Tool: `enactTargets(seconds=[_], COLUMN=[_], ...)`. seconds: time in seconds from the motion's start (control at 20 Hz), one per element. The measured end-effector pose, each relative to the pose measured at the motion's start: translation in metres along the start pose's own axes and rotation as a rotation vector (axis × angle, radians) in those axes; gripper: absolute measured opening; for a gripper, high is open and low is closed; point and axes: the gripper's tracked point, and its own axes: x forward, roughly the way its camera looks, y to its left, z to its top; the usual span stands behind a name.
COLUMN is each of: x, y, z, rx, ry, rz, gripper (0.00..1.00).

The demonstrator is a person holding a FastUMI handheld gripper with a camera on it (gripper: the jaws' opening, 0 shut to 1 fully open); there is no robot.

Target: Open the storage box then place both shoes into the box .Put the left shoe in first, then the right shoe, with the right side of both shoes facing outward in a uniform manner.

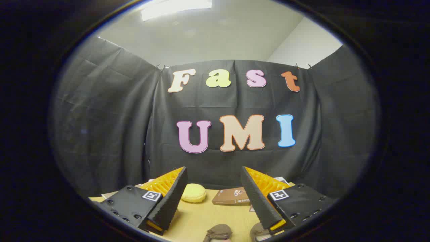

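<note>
My gripper (214,174) is held up above the table with its fingers wide apart and nothing between them. Low down between the fingers, the tips of two brown shoes peek up: one (218,232) near the middle and another (259,231) by the right finger. A brown flat box (231,196) lies on the wooden table (198,218) beyond the fingers, partly hidden by the right finger.
A round yellow cushion-like object (193,193) sits on the table just past the left finger. Black cloth walls close the booth behind and on both sides.
</note>
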Motion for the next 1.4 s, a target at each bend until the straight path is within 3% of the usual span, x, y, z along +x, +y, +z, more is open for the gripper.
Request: enactTargets(seconds=[1.0, 1.4], x=[-0.005, -0.002], y=[0.004, 0.037], z=[-0.014, -0.058], rx=[-0.015, 0.141], ry=[0.010, 0.128], rz=[0.071, 0.209], gripper=[1.00, 1.00])
